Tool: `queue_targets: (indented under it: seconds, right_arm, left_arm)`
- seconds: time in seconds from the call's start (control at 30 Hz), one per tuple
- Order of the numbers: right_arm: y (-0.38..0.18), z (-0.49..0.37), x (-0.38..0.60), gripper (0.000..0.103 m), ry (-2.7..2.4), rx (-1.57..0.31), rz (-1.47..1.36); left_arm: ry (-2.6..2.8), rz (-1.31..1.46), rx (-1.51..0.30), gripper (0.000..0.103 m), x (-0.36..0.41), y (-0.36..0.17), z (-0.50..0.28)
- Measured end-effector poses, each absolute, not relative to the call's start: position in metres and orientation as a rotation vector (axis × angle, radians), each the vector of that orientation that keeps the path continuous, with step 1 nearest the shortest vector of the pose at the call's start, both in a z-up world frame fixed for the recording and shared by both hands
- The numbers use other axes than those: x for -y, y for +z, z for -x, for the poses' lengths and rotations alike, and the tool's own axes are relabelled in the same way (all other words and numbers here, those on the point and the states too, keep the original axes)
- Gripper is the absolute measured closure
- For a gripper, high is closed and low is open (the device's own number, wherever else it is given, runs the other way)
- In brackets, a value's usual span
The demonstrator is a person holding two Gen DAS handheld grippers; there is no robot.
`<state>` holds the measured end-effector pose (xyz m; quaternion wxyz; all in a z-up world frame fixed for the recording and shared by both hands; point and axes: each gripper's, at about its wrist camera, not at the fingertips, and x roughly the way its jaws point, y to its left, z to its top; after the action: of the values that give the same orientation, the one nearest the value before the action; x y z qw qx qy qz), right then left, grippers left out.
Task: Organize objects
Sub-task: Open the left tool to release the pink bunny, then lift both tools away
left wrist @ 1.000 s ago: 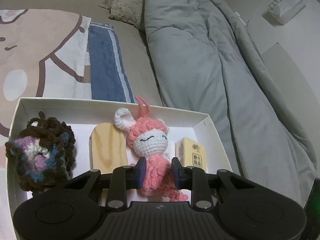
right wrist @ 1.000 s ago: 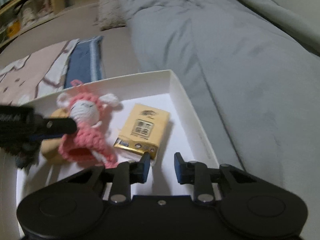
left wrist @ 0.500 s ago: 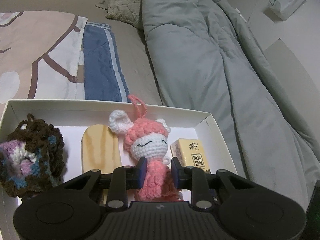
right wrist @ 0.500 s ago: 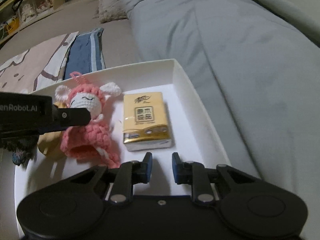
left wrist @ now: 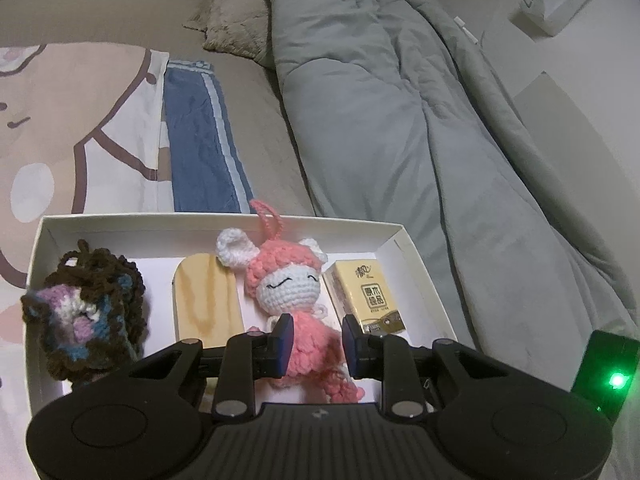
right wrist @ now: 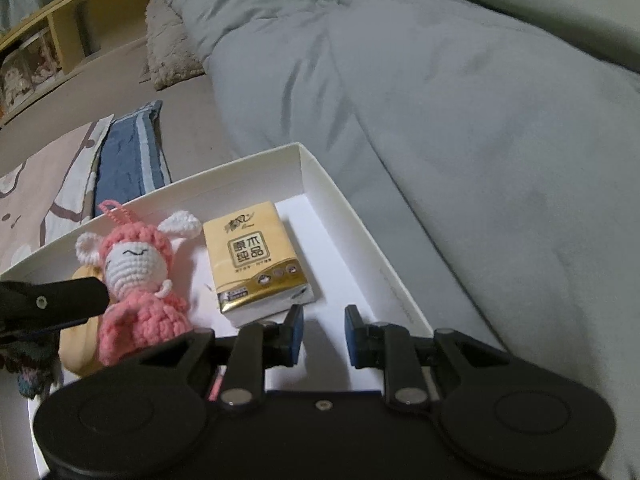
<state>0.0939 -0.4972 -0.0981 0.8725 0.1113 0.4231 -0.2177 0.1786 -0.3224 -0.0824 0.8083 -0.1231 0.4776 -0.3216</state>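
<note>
A shallow white box (left wrist: 416,256) (right wrist: 340,216) lies on the bed. It holds a brown crochet pouch (left wrist: 86,312), a wooden piece (left wrist: 206,304), a pink crochet doll (left wrist: 288,280) (right wrist: 136,276) and a yellow tissue pack (left wrist: 370,296) (right wrist: 256,260), side by side. My left gripper (left wrist: 316,340) is open with its fingers on either side of the doll's skirt, not squeezing it. My right gripper (right wrist: 323,334) is open and empty over the box floor, just in front of the tissue pack.
A grey duvet (left wrist: 400,120) (right wrist: 440,100) lies to the right of the box. A cartoon-print cloth (left wrist: 60,120) and a blue towel (left wrist: 200,148) lie behind it. A white tissue box (left wrist: 556,0) sits far right. Wooden shelves (right wrist: 52,40) stand behind.
The tissue pack has been turned straight and now lies beside the doll. The right gripper has drawn back from it. The left gripper stays around the doll's skirt.
</note>
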Motion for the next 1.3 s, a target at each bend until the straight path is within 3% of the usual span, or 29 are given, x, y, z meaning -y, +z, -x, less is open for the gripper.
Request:
queue_targets:
  seconds: [0.17,0.4,0.53,0.7,0.87,1.07,1.3]
  right_arm:
    - [-0.079,-0.08,0.495,0.077,-0.442,-0.84,-0.245]
    - [-0.054,-0.063,0.484,0.055,-0.432,-0.786,-0.253]
    - [-0.042,-0.054,0.473,0.046,-0.436,-0.776,-0.218]
    - [-0.031,-0.042,0.463,0.041,-0.446,-0.763,-0.193]
    - [-0.025,-0.029,0.456,0.036,-0.447,-0.761,-0.177]
    - [-0.018,-0.014,0.45,0.029,-0.448,-0.745,-0.18]
    - [-0.014,0.003,0.441,0.012,-0.467,-0.737,-0.171]
  left_arm:
    - [-0.669,0.216,-1.0,0.076,0.318,-0.071,-0.171]
    - [-0.605,0.145,-0.979,0.073,0.298,-0.059,-0.163]
    - [-0.578,0.106,-0.969,0.058,0.286,-0.054,-0.155]
    - [-0.555,0.053,-0.948,0.047,0.274,-0.048,-0.142]
    - [-0.533,0.004,-0.917,0.028,0.262,-0.04,-0.128]
    - [-0.514,-0.027,-0.884,0.014,0.247,-0.031,-0.115]
    - [-0.497,-0.052,-0.837,0.002,0.229,-0.023,-0.099]
